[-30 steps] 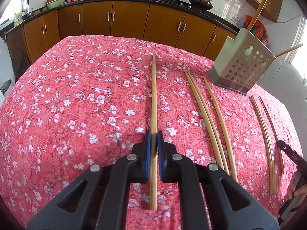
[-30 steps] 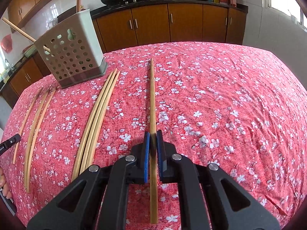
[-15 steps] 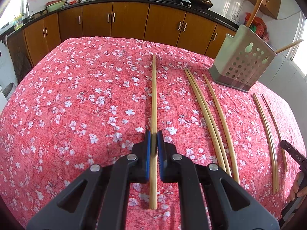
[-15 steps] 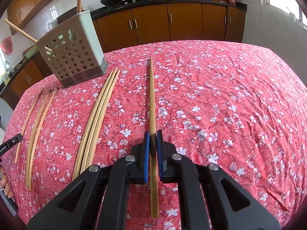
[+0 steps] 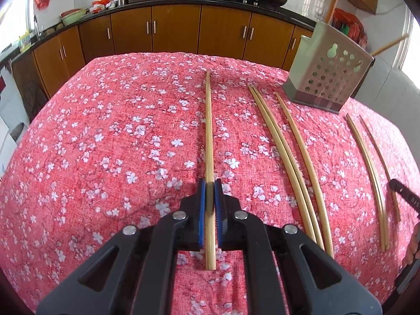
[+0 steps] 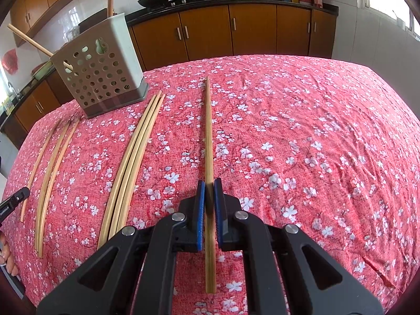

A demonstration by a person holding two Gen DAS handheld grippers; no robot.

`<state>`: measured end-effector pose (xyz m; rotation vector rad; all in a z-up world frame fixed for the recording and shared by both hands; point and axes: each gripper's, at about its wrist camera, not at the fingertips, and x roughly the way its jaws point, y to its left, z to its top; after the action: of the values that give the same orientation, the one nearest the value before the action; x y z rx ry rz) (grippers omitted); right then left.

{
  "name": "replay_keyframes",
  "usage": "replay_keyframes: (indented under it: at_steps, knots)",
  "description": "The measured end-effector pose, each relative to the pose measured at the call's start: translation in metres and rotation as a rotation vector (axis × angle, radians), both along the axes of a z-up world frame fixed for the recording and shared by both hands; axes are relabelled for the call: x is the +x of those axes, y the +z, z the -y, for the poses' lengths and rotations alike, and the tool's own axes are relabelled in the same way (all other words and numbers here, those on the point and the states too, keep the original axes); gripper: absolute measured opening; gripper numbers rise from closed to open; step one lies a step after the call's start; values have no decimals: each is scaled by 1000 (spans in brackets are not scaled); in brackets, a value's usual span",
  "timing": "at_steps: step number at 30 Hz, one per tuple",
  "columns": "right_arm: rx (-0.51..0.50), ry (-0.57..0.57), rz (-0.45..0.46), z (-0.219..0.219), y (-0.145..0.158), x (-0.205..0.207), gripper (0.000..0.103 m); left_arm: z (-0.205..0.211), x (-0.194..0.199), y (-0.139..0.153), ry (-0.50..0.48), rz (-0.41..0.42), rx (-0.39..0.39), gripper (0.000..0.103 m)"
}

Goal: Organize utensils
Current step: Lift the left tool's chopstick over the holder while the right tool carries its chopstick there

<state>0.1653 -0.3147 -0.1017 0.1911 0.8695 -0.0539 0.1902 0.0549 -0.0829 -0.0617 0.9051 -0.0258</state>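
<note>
A chopstick (image 5: pixel 209 136) is clamped between the blue pads of the left gripper (image 5: pixel 209 187), jaws narrowed right down onto it. The same goes for the right gripper (image 6: pixel 209 186), which is pinched shut on its own chopstick (image 6: pixel 208 131). Each stick runs forward along the fingers, with a short butt end sticking out behind the pads.

Compared with a second ago, little is changed on the right: the grip and the framing of the floral cloth (image 6: pixel 315 131) are matched almost exactly. On the left, the view is rolled slightly and the cabinets sit a little differently (a small wrist adjustment, nothing more). Whether either stick is lifted clear of the cloth cannot be told from these views.

The perforated holder (image 5: pixel 328 78) is seen standing upright at the far side of the table, between the two grippers, with a couple of sticks already poking out of its top. Loose chopsticks are left on the cloth: a group of three (image 6: pixel 131 162) near the holder, and more (image 5: pixel 367 170) close to the edge of the left view.

Judgement: both pickups look secured, so carrying to the holder is probably due; most of the sorting is not yet done.
</note>
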Motion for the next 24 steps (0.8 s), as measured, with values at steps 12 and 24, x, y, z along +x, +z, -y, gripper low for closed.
replay_keyframes:
  at_steps: [12,24]
  knots:
    - [21,-24,158,14,52,-22,8,-12,-14,56,11,147,-35,8]
    - [18,-28,326,16,110,-28,8,-6,-23,134,5,346,-54,8]
